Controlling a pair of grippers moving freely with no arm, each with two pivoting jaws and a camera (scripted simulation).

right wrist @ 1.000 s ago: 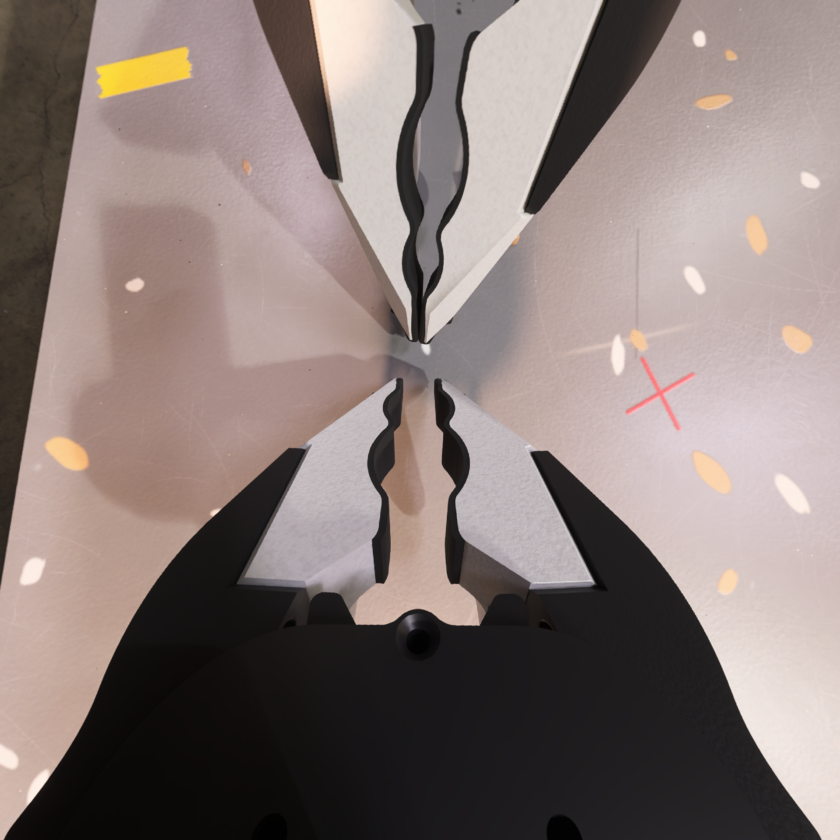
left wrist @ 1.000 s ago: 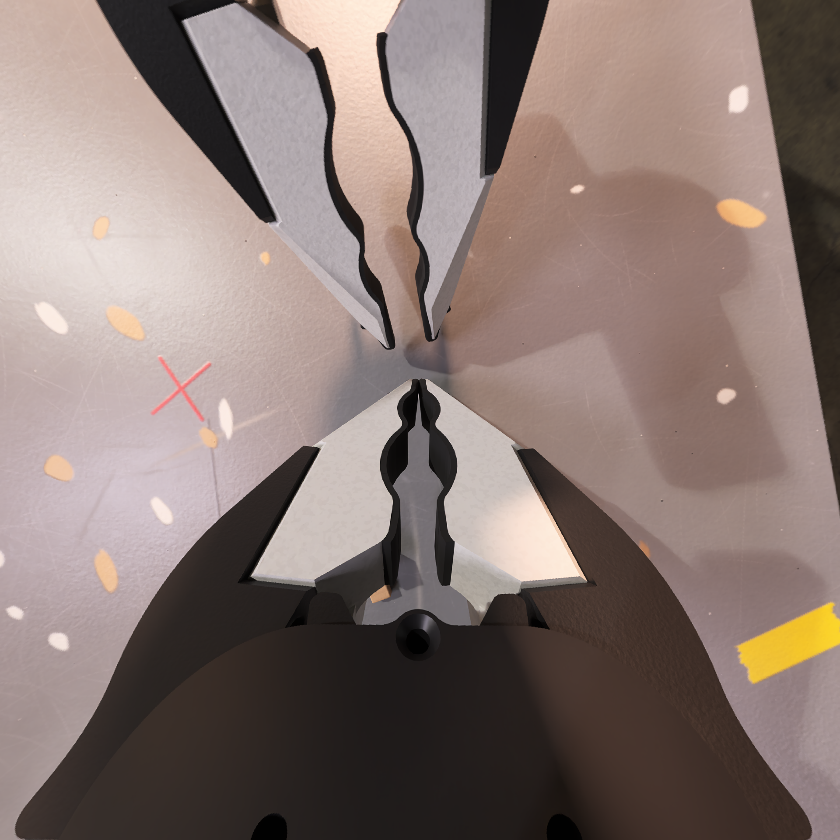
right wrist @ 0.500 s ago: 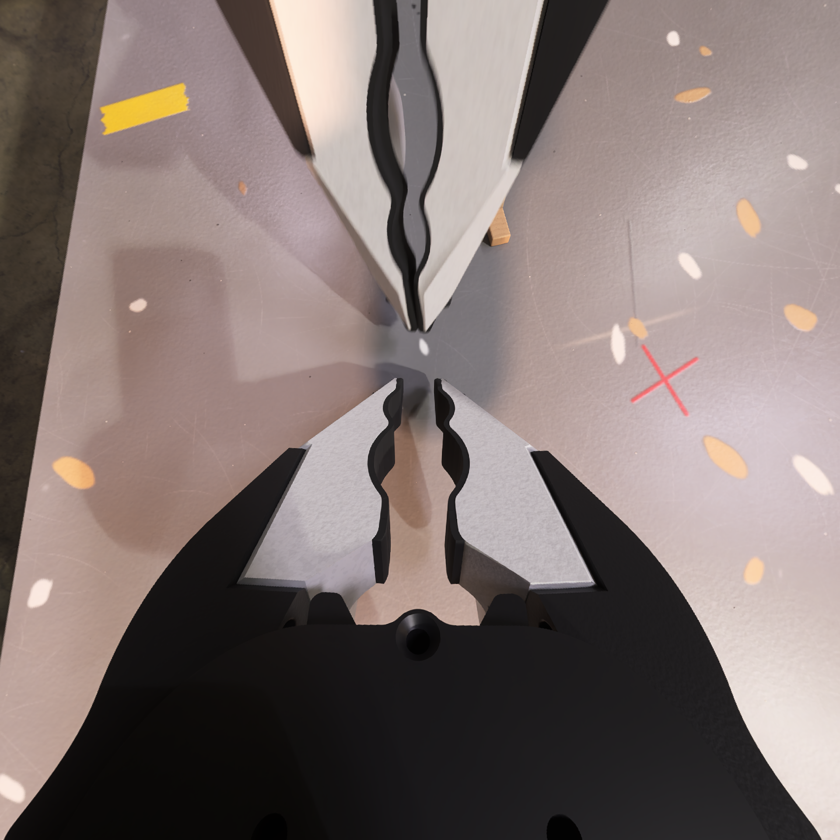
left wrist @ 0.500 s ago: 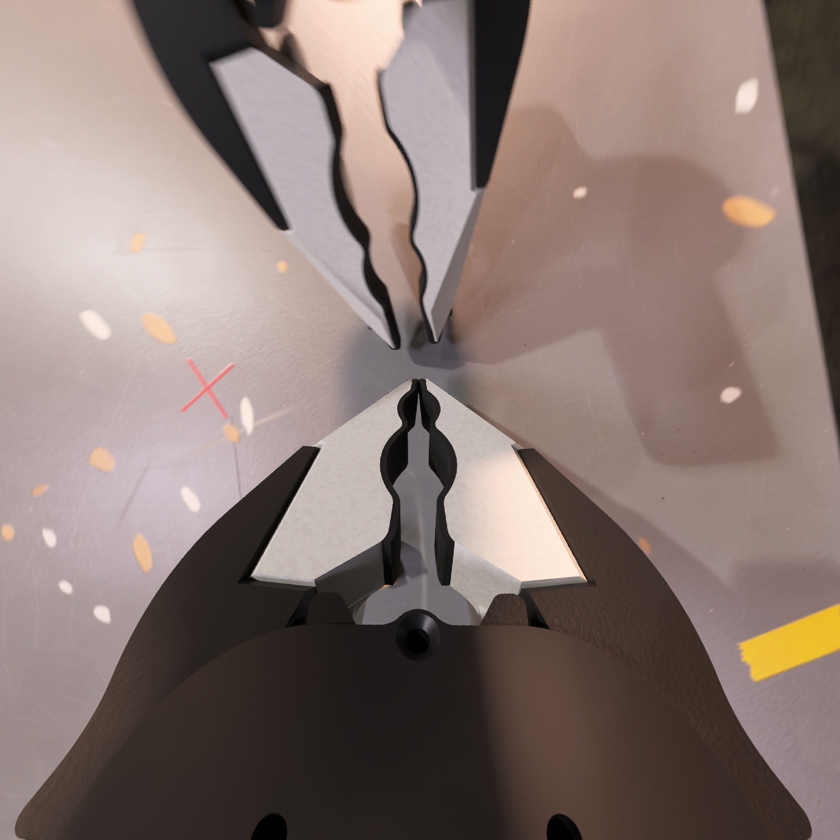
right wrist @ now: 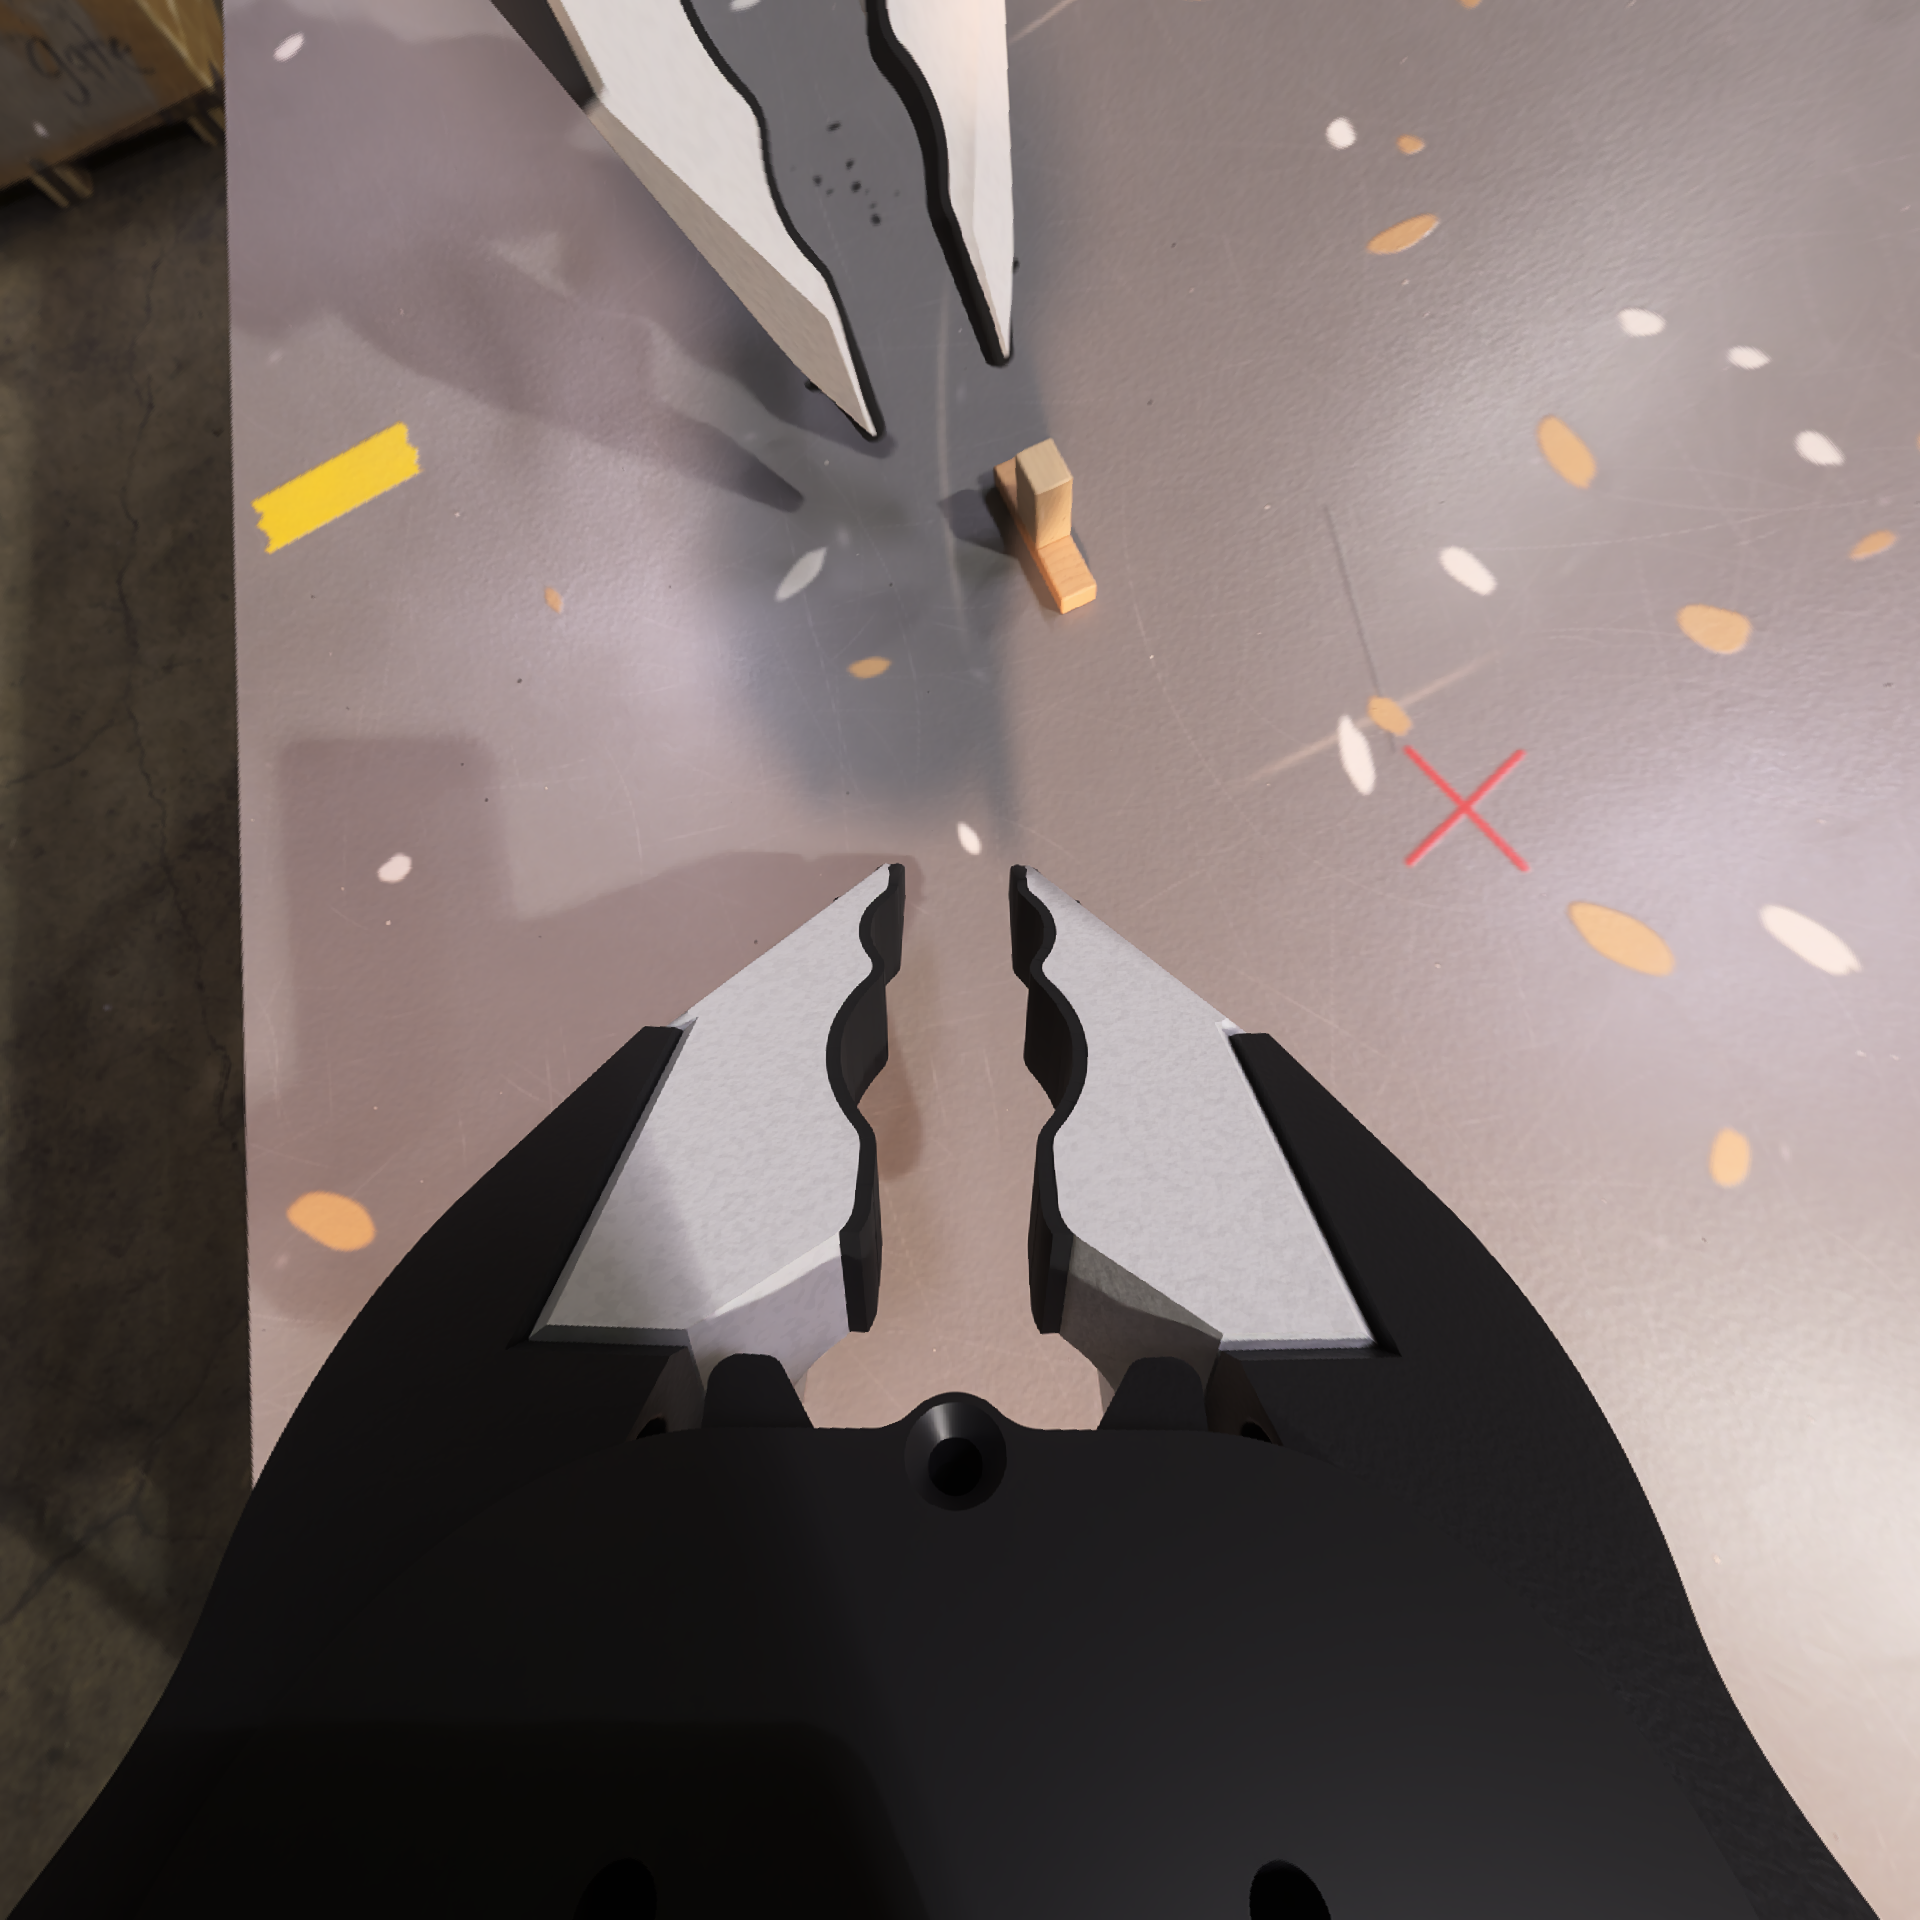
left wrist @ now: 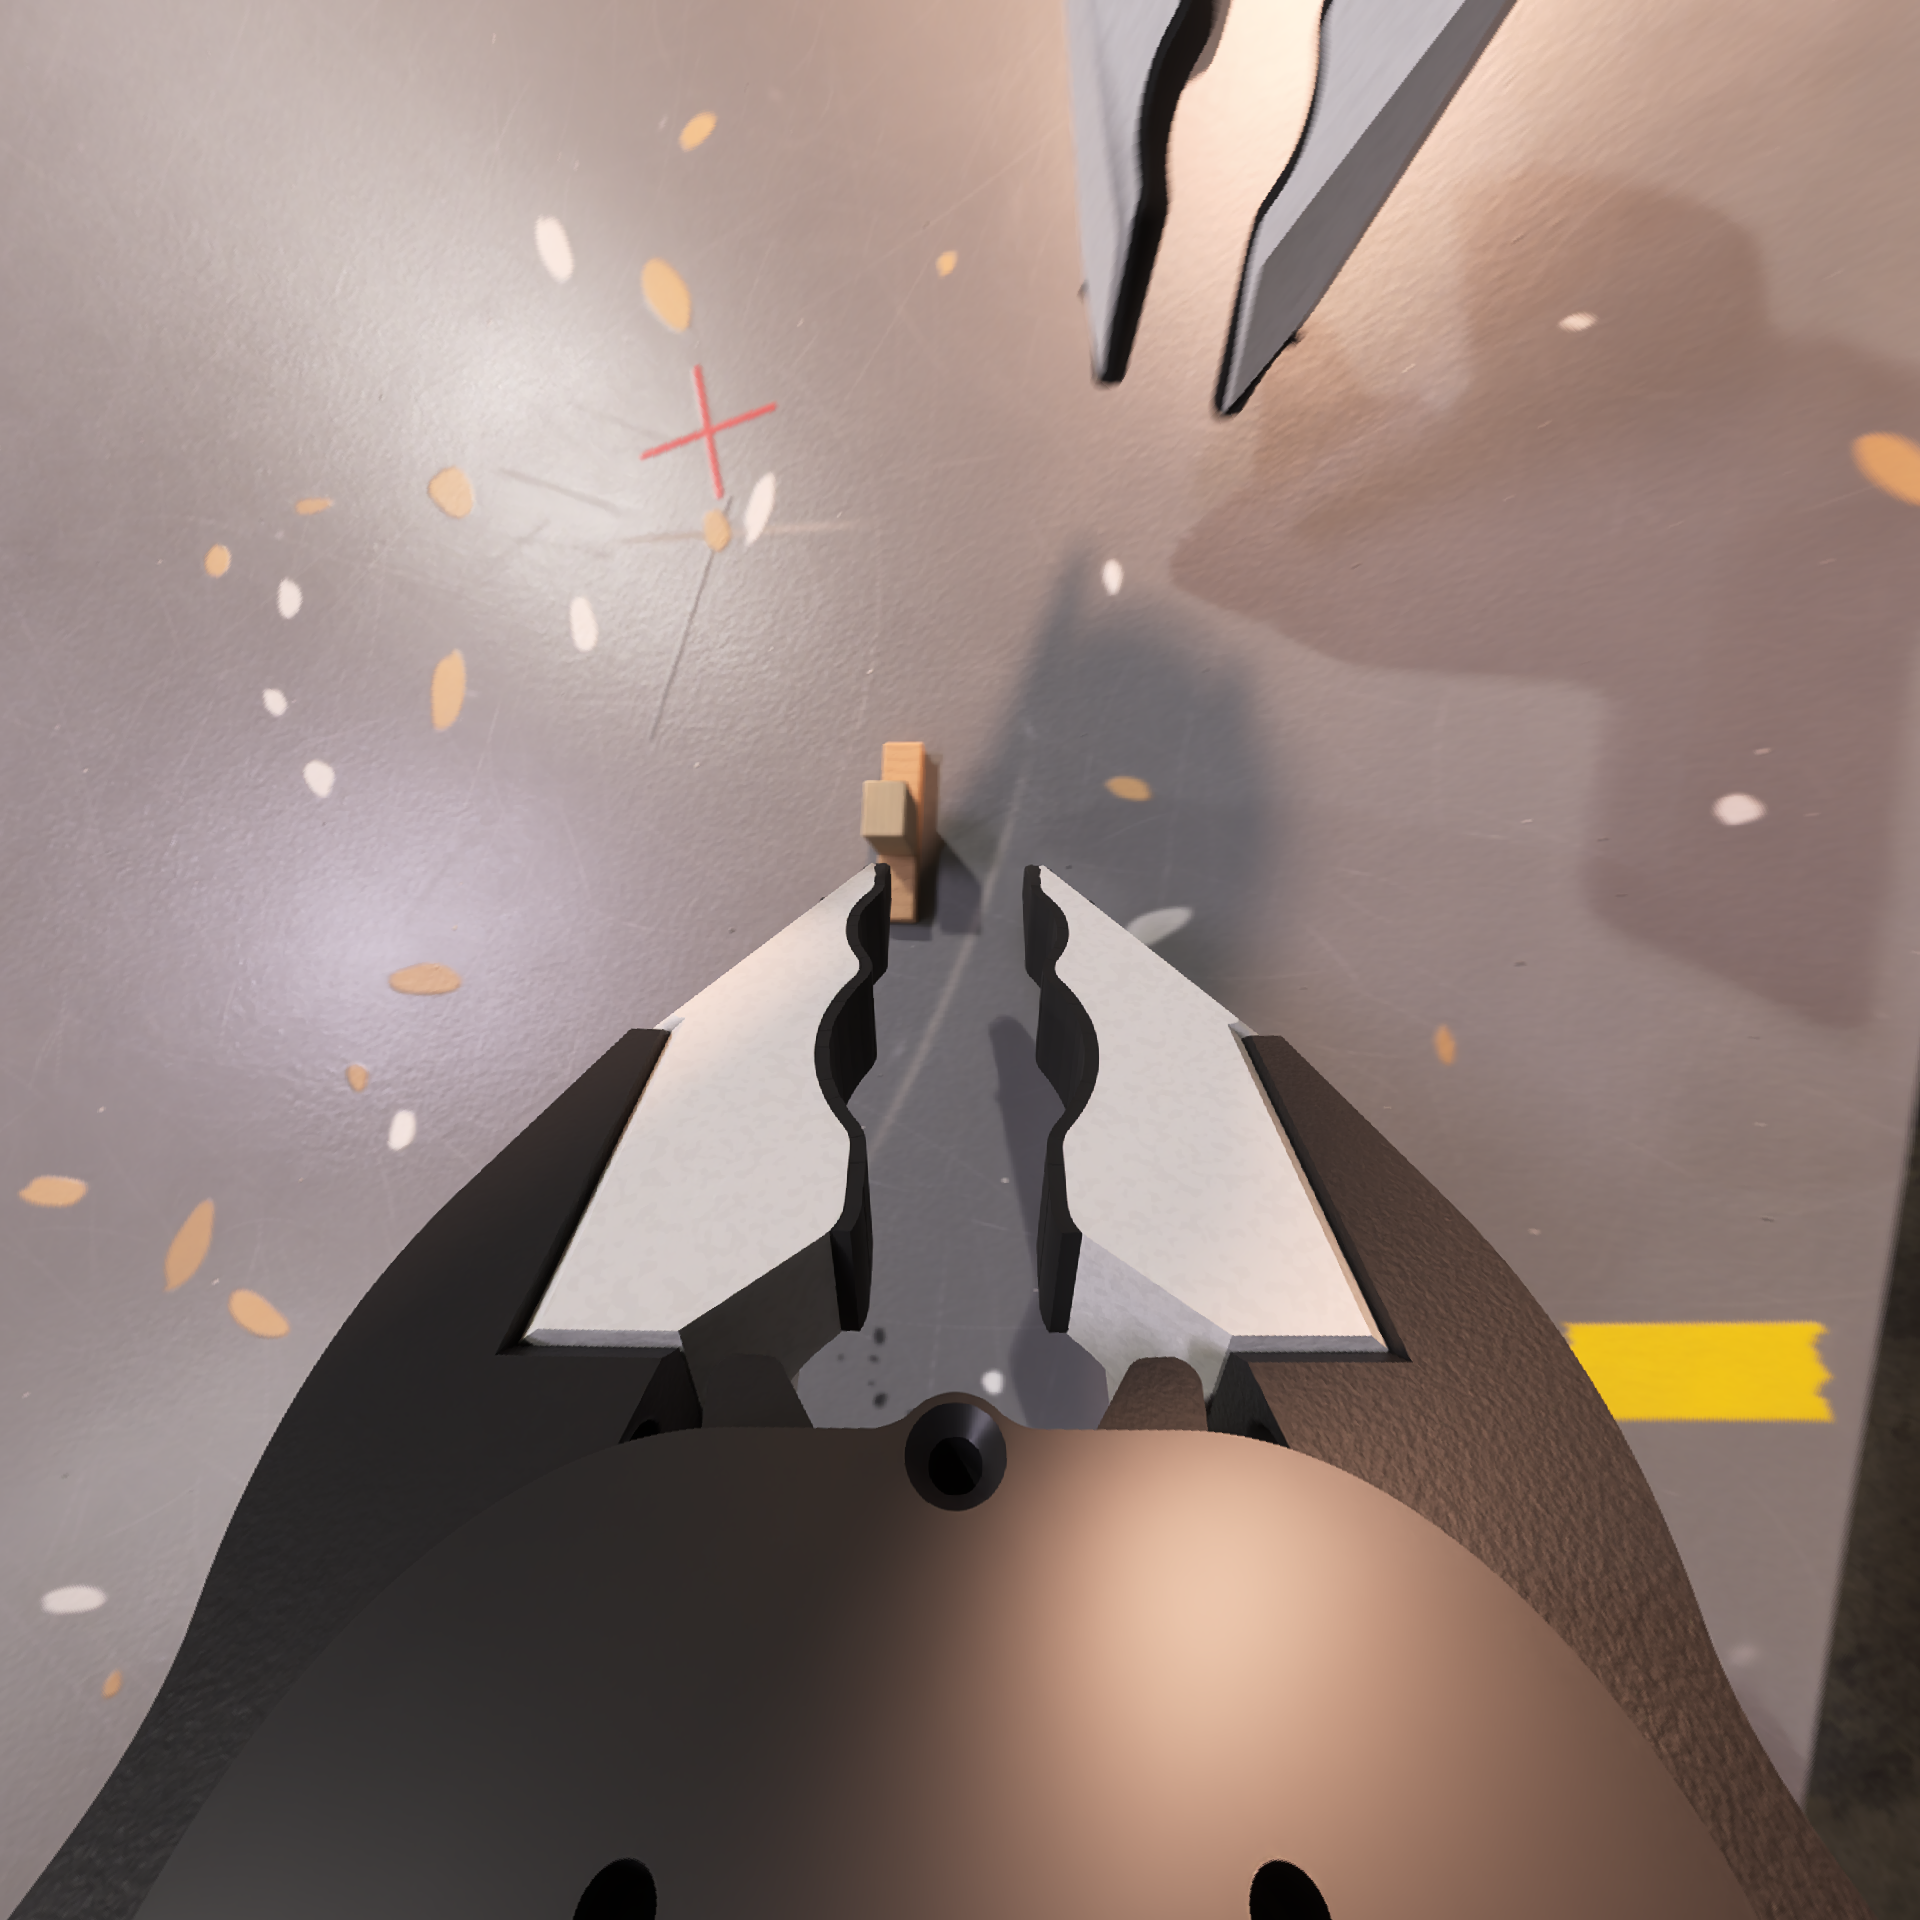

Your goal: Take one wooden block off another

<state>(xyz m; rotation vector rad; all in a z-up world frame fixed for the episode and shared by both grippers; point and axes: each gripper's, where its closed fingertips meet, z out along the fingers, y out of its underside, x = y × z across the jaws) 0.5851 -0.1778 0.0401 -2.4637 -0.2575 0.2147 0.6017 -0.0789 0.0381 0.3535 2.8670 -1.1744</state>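
A small pale wooden block (left wrist: 885, 808) sits on a longer orange-brown wooden block (left wrist: 908, 873) that lies flat on the grey speckled table (left wrist: 312, 914). My left gripper (left wrist: 956, 878) is open and empty. The blocks lie just beyond its left fingertip, which hides the long block's near end. My right gripper (right wrist: 956, 873) is open and empty, well short of the pale block (right wrist: 1044, 480) and the long block (right wrist: 1062, 569). The right gripper also shows in the left wrist view (left wrist: 1166, 387), and the left gripper in the right wrist view (right wrist: 932, 393).
A red cross mark (left wrist: 710, 428) (right wrist: 1465, 808) and a strip of yellow tape (left wrist: 1699, 1371) (right wrist: 338, 485) lie on the table. The table edge (right wrist: 234, 727) drops to a dark floor. A wooden crate (right wrist: 94, 94) stands beyond that edge.
The left gripper has opened from shut. Both grippers have drawn back from each other, tip to tip before. The stacked blocks have come into view in both wrist views.
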